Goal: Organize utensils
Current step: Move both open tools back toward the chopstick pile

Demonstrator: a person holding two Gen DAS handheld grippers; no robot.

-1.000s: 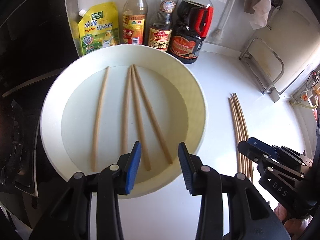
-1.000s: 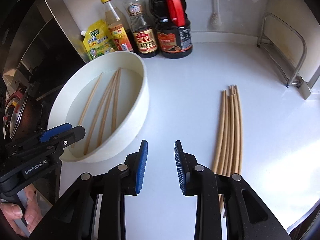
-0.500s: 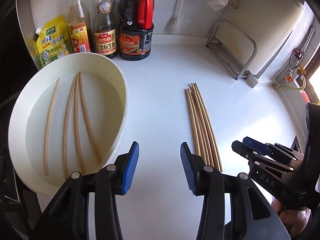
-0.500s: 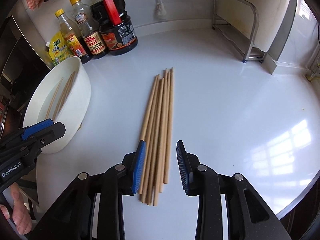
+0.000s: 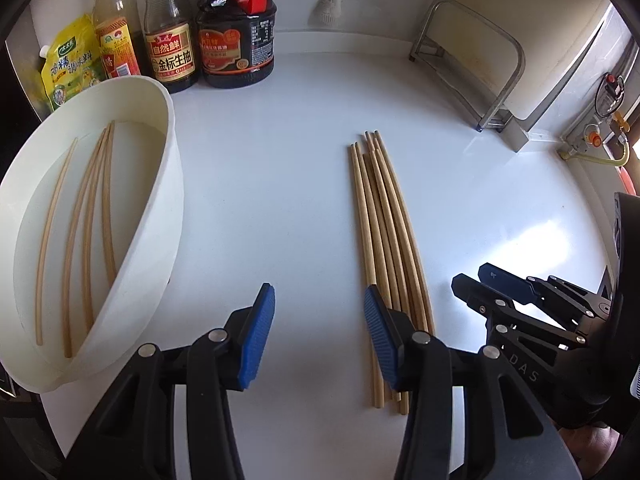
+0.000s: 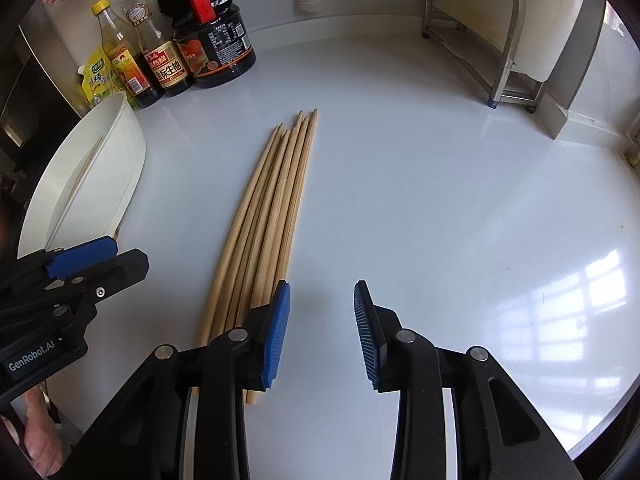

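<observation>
Four chopsticks (image 5: 86,224) lie in the white basin (image 5: 170,184) at the counter's (image 5: 280,160) left edge. A loose bundle (image 5: 384,232) — about seven — rests mid-counter, centred in view now, unlike before. Both grippers, left (image 5: 320,332) marked "GenRobot.AI" and right (image 6: 322,332), have just been opening — nothing between them.

The near ends of the bundle of pale wooden chopsticks (image 5: 386,236) on the white counter are partly covered by a blue-padded gripper finger in both wrist views. The round white plastic basin (image 6: 120,152) runs off the left edge of each view, and in the right wrist view its wall hides all but one of the chopsticks inside. The tops of the dark sauce bottles (image 5: 170,32) are cropped at the far edge. The small print on their labels cannot be read.
</observation>
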